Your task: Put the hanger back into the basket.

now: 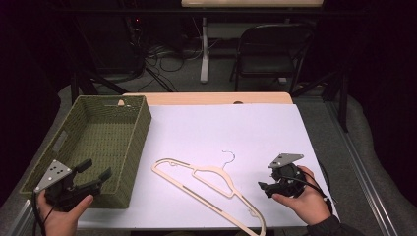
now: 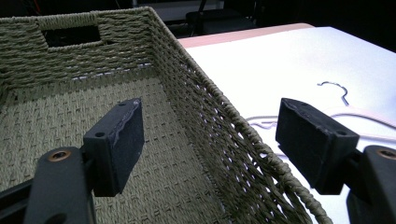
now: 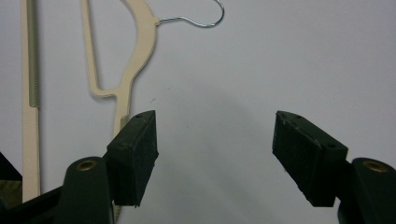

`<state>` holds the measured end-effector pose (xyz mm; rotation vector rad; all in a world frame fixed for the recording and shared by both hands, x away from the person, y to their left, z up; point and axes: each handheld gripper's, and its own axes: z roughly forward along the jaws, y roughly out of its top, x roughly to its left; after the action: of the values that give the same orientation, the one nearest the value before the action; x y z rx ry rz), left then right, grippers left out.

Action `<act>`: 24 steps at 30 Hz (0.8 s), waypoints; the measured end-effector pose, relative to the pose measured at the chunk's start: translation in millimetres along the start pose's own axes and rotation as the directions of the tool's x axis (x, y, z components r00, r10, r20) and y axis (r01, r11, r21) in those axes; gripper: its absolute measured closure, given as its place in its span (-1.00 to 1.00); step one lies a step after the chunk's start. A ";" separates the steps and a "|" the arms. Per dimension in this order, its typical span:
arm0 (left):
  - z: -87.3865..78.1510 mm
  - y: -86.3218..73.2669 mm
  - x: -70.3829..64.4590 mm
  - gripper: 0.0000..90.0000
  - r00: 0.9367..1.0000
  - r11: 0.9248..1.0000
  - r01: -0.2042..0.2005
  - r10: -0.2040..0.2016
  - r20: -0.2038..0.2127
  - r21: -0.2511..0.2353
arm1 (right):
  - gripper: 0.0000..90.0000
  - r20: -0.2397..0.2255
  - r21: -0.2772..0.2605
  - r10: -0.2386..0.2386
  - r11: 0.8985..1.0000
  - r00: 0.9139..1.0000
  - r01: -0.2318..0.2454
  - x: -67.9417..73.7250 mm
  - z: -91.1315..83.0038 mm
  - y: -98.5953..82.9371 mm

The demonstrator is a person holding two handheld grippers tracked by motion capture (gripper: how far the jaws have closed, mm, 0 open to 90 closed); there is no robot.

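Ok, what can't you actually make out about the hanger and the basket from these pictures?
- Hanger: its lower arm runs off the bottom edge of the high view; in the right gripper view the right tool covers part of it.
- Woven basket: the left tool hides its near right corner in the high view; the left gripper view cuts off its left side.

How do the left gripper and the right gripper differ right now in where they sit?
The left gripper hovers at the near corner of the green woven rectangular basket, its jaws either side of the rim; the right gripper sits low over the white table cover. The left points away from the cream plastic hanger; the right points toward it. Both are open and hold nothing.
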<state>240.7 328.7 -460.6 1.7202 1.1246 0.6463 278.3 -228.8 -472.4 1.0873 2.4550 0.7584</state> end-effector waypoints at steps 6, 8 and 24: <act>0.5 -0.3 -0.2 -0.47 1.000 1.000 0.000 0.000 0.000 0.000 | -0.30 -0.022 0.072 -0.035 0.997 0.999 0.037 1.9 5.0 5.4; 0.8 -0.4 -0.3 -0.47 1.000 1.000 0.000 0.000 0.002 0.001 | -0.30 -0.031 0.096 -0.051 0.994 0.998 0.054 2.1 7.6 7.0; -0.2 0.3 -0.3 -0.47 1.000 1.000 -0.003 0.003 0.005 0.003 | -0.08 -0.109 0.309 -0.104 0.942 0.989 0.133 5.8 21.7 32.0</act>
<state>240.6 328.5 -460.3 1.7251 1.1204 0.6422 303.8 -199.3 -471.1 1.0168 2.7588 0.3927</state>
